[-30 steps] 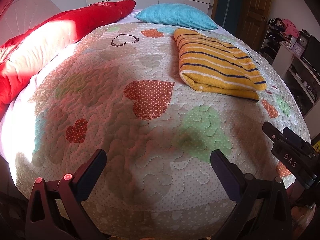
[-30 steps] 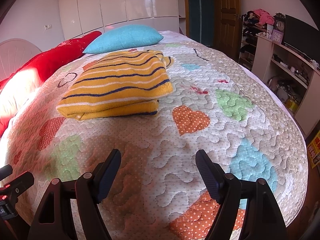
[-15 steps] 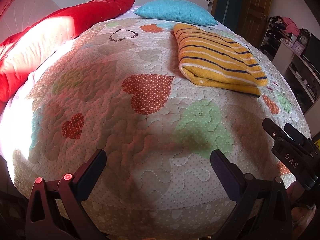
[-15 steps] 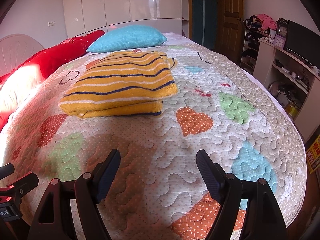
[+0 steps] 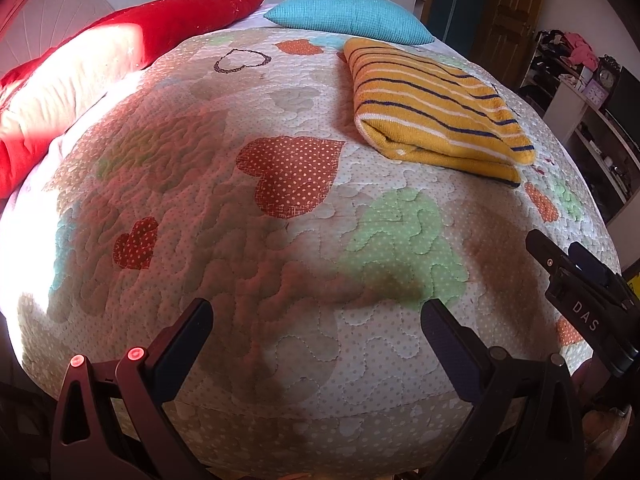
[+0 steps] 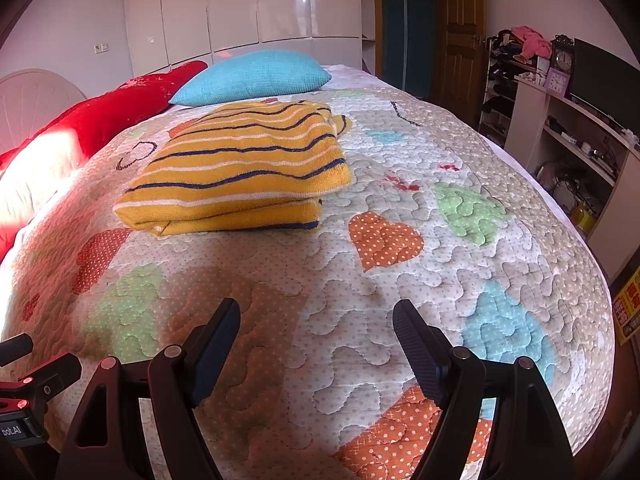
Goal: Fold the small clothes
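A folded yellow garment (image 5: 432,108) with navy and white stripes lies on the heart-patterned quilt (image 5: 248,240), at the upper right in the left wrist view and at centre left in the right wrist view (image 6: 240,168). My left gripper (image 5: 316,320) is open and empty, well short of the garment, over the quilt near the bed's front edge. My right gripper (image 6: 316,320) is open and empty, also short of the garment. The right gripper shows at the right edge of the left wrist view (image 5: 580,292).
A teal pillow (image 6: 252,76) and a red bolster (image 5: 120,48) lie at the head of the bed. A desk with shelves (image 6: 576,136) and a wooden door (image 6: 460,28) stand to the right of the bed.
Both grippers have drawn back and risen slightly, so the bed's front edge shows more. The garment has not moved. Both grippers stay open.
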Demonstrator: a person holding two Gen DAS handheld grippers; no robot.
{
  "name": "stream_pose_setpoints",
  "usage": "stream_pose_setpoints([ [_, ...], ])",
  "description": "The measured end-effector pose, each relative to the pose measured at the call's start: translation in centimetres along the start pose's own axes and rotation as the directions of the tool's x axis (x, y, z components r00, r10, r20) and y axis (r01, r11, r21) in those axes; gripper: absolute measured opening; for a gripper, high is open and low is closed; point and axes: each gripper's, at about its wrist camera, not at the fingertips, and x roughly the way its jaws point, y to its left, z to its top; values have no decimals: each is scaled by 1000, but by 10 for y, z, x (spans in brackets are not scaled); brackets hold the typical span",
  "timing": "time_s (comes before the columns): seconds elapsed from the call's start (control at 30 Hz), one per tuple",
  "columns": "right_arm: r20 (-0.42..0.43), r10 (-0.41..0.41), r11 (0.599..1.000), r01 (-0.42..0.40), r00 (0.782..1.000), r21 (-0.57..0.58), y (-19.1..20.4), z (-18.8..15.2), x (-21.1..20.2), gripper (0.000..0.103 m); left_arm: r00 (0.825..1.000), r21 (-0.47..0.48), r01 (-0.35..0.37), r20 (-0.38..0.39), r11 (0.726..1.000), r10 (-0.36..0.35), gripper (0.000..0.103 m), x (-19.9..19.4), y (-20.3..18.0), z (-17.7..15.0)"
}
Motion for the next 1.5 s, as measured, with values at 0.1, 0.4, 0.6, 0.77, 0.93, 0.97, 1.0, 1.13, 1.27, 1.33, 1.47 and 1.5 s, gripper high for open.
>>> stream_pose_setpoints([
  [0.1, -1, -1, 1000, 1, 1000, -1, 0, -1, 1, 83, 1000, -3, 7, -7, 1000, -7, 103, 2, 1, -1],
  [0.4, -6, -3, 1000, 2, 1000, -18, 4, -2, 4, 83, 1000, -25, 10, -19, 1000, -11, 103, 8, 8, -1],
  [0.6, -6, -2, 1000, 2, 1000, -24, 5, -2, 5, 83, 1000, -19, 7, -22, 1000, -7, 103, 10, 7, -2],
  [0.77, -7, 0, 1000, 0, 1000, -21, 5, -2, 6, 83, 1000, -12, 5, -24, 1000, -5, 103, 12, 5, -3],
  [0.93, -10, 2, 1000, -2, 1000, -19, 5, -3, 7, 83, 1000, -12, 4, -26, 1000, -5, 103, 13, 5, -3],
  [0.97, -10, 2, 1000, -2, 1000, -20, 5, -3, 7, 83, 1000, -12, 4, -28, 1000, -4, 103, 13, 6, -3],
  [1.0, -10, 2, 1000, -2, 1000, -21, 5, -3, 6, 83, 1000, -12, 3, -29, 1000, -4, 103, 13, 6, -3],
  [1.13, -5, 5, 1000, -5, 1000, -27, 7, -2, 5, 84, 1000, -12, 4, -28, 1000, -4, 103, 13, 6, -2],
  [1.27, 12, 7, 999, -7, 1000, -40, 10, 5, 2, 84, 998, -17, -31, 58, 999, 32, 103, -3, 8, 1],
  [1.33, 22, 9, 999, -8, 1000, -46, 10, 10, 2, 84, 990, -6, -55, 132, 998, 55, 103, -18, 7, 5],
  [1.47, 41, 13, 998, -10, 999, -62, 13, 21, 1, 84, 982, 34, -63, 181, 997, 56, 103, -30, 6, 16],
  [1.5, 45, 15, 998, -12, 999, -66, 14, 23, 0, 84, 982, 37, -63, 182, 997, 56, 103, -29, 7, 19],
])
